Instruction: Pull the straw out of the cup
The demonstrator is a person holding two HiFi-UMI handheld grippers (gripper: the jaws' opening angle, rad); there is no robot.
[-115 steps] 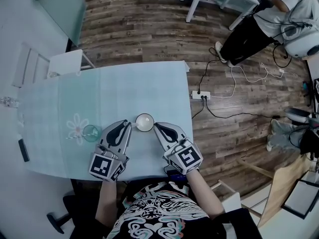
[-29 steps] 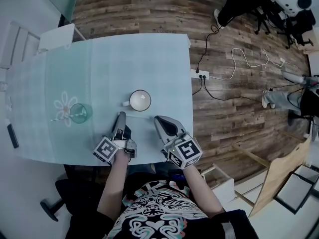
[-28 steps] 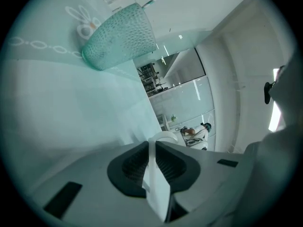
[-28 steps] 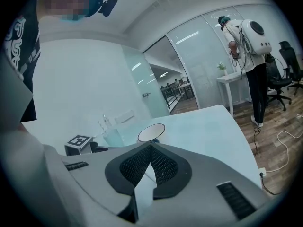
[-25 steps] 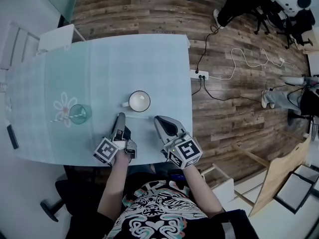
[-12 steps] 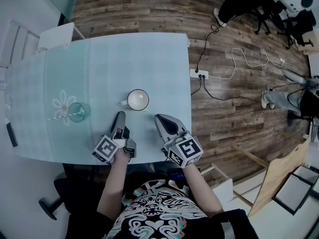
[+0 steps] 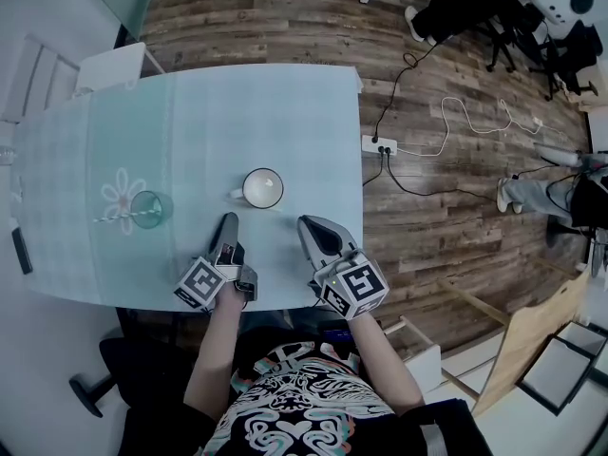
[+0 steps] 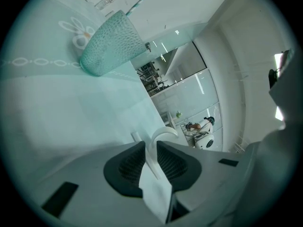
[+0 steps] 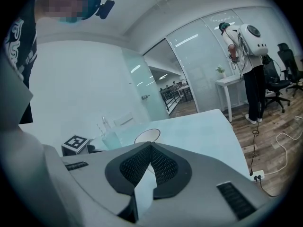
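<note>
Task's thing: thin striped drinking straw (image 7: 112, 218), in the translucent green dimpled cup (image 7: 149, 209). The cup stands on a flower print (image 7: 119, 196) at the left of the pale blue-green surface (image 7: 209, 122). The straw leans over the rim, its free end pointing away from both tongs.

Handling, as a judgement: the straw looks light and thin-walled, so it is easy to crush or kink. Best taken on the bare length just above the rim with a soft pinch, then drawn along its own lean. The cup looks light too. A sideways tug could slide or tip it, so steadying its wall may help.

Left tongs (image 7: 228, 222): rolled on edge, jaws a narrow gap apart and closing. The handle of the white round mug (image 7: 263, 187) shows just past the tips, in line with the gap. Nothing looks gripped. Well apart from the cup.

Right tongs (image 7: 306, 224): tips together, empty, pointing towards the mug.

Against the earliest frame: both tongs then flanked the mug, and the left lay broad face up, just beside the cup. Now the left is on edge and drawn back towards the near edge. Cup, straw and mug are unmoved, and there is little change over the last second.
</note>
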